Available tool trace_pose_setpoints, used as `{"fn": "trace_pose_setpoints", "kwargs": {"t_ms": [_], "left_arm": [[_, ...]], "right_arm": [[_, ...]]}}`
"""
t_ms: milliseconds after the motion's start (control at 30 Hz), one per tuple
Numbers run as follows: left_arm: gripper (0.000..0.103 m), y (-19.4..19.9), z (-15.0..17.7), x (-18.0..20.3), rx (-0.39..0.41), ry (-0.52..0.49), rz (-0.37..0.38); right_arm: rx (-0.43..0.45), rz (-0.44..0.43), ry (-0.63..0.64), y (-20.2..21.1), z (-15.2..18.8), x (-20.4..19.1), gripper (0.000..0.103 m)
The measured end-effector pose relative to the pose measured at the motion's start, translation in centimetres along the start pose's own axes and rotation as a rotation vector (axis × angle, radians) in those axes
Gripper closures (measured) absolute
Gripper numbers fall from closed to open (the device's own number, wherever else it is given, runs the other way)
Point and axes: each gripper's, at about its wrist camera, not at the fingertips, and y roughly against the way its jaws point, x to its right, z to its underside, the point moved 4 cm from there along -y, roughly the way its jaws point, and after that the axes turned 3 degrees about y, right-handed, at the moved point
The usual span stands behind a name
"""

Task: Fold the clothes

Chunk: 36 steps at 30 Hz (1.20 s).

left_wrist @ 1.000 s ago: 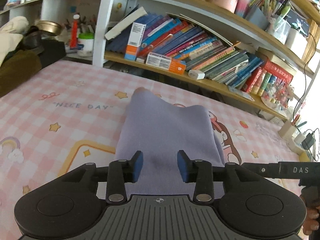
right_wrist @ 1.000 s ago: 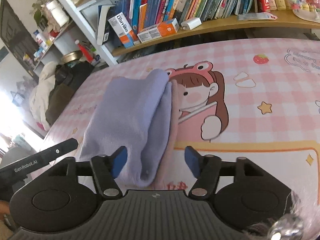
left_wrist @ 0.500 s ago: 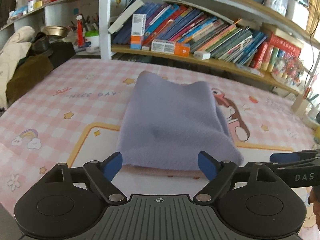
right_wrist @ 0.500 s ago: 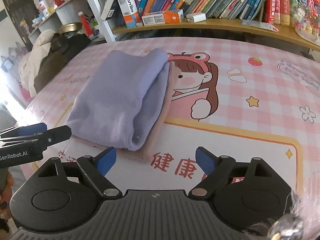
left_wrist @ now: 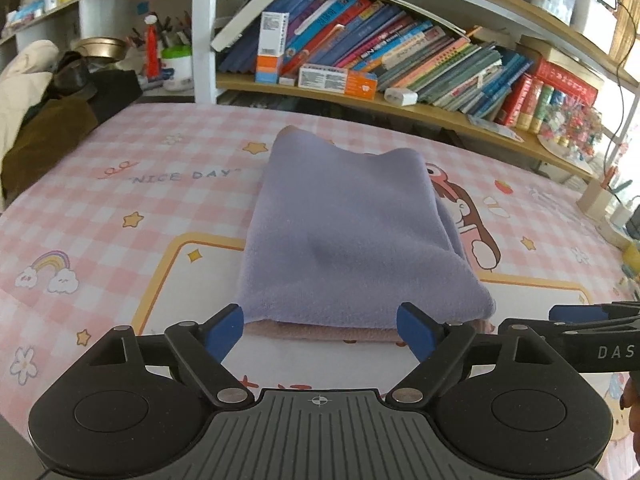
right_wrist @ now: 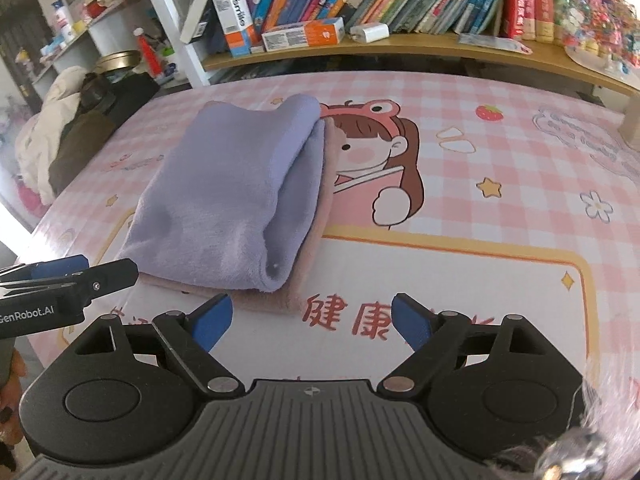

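Both claws withdrawn, folded garment released

Pink checked mat with cartoon prints, carrying a folded lilac garment straight ahead of the left gripper. A pink layer lies under it, ahead and slightly left of the right gripper.

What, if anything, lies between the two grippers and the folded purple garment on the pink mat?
Nothing visible. The left gripper and right gripper both have jaws open, just short of the purple garment's near edge, with only bare pink mat between.
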Motion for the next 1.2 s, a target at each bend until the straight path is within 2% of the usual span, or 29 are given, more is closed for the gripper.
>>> {"fn": "trace_pose_setpoints", "kwargs": {"t_ms": [267, 633, 767, 933, 1067, 1200], "left_arm": [[0.016, -1.8, -2.0, -3.4, -0.026, -0.029, 0.1], [0.015, -4.6, -3.7, -5.7, -0.097, -0.161, 0.184], [0.015, -5.0, -4.0, -6.5, -0.11, -0.159, 0.211], [0.015, -6.1, -4.9, -8.2, -0.134, -0.081, 0.215], [0.015, -7.3, -5.5, -9.3, -0.173, 0.013, 0.231], [0.015, -8.1, -5.9, -9.7, -0.182, 0.055, 0.228]], "right_arm": [[0.021, 0.116, -0.046, -0.1, -0.2, -3.2, 0.015], [0.036, 0.289, -0.212, -0.2, 1.2, -5.4, 0.014], [0.067, 0.33, -0.28, 0.5, 1.5, -5.3, 0.014], [0.071, 0.285, -0.35, 0.8, 0.4, -3.2, 0.014], [0.082, 0.175, -0.425, 0.0, -0.9, -1.4, 0.014], [0.067, 0.116, -0.497, -1.6, -2.1, 0.2, 0.014]]}}
